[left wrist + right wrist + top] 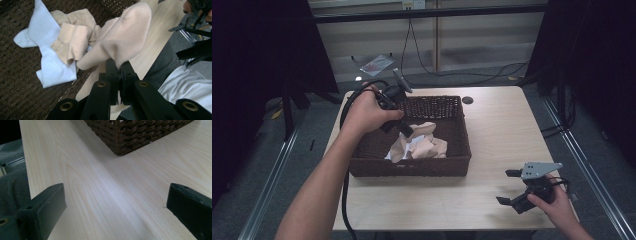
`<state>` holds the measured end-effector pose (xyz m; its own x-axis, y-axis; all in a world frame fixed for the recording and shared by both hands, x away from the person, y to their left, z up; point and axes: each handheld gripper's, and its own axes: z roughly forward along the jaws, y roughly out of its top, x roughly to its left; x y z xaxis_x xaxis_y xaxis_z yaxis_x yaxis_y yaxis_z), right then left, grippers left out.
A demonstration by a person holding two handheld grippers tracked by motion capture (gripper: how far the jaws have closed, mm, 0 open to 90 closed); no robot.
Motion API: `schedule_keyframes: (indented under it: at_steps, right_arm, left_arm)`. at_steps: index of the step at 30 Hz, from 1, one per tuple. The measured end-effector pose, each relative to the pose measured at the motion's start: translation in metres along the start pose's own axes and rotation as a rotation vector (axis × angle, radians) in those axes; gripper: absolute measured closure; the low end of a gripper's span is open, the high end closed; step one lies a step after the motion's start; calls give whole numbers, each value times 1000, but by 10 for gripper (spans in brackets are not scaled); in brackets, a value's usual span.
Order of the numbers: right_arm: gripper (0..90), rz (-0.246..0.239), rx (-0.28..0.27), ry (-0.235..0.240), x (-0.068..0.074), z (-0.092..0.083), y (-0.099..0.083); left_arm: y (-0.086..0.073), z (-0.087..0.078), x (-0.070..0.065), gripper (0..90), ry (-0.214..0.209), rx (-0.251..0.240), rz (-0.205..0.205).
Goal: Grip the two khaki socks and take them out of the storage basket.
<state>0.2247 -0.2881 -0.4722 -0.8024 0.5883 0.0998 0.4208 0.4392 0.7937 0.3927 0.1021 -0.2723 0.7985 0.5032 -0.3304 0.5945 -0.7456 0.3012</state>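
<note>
1. One beige sock (125, 37) is pinched at its edge between the closed jaws of the left gripper (119, 65), hanging just above the basket (412, 167), its lower part close to or touching the pile; in the high view the sock (421, 129) hangs below the left gripper (404, 131).
2. Soft, light and limp by the look of it: it will drape and swing rather than hold a shape, and nothing about it is fragile.
3. Knit fabric is not slippery, but a thin pinch near the edge could slide out; a bite on a doubled fold or the cuff would probably hold better.
4. Beneath it lie another beige sock (73, 41) and pale blue socks (47, 62), overlapping; the lifted one may drag a neighbour, so a slow lift seems wise.
5. Basket walls are dark woven wicker, rough enough to snag a loose loop.
6. Right gripper (516, 187) rests on the surface (100, 202) near its right front corner, well apart from the basket, jaws wide apart with nothing between them.
</note>
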Motion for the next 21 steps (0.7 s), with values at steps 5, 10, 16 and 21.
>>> schedule_keyframes:
  at_steps: [5,10,16,21]
  right_arm:
    - [21,-1,0,0,0,0,0]
    - [21,2,0,0,0,0,0]
    - [21,1,1,1,0,0,0]
    - [21,-2,1,1,0,0,0]
  left_arm:
    - [-3,6,-2,875,-9,14,13]
    - [-5,8,-6,874,-8,10,26]
    - [-8,13,-9,873,-18,20,34]
    - [-12,18,-11,874,-25,17,49]
